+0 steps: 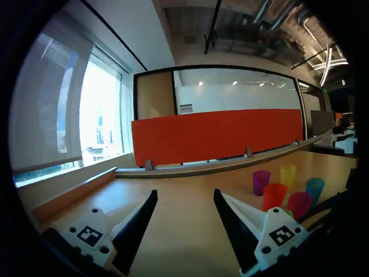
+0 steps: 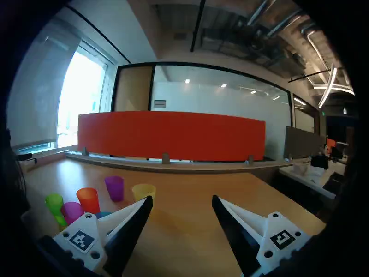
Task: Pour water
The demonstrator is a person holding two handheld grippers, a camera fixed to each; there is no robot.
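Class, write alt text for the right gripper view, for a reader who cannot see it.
The right gripper, open and holding nothing, points across a wooden table. A cluster of coloured plastic cups stands at lower left, with an orange partition behind.

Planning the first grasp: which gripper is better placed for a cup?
Probably right: the open right gripper has the yellow cup just off one fingertip; the open left gripper sees the cups farther aside.

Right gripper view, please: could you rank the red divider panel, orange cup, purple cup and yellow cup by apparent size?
1. Red divider panel, by far.
2. Orange cup, though it stands nearer.
3. Purple cup.
Yellow cup: partly hidden behind a finger of the hand-held gripper, so unranked.
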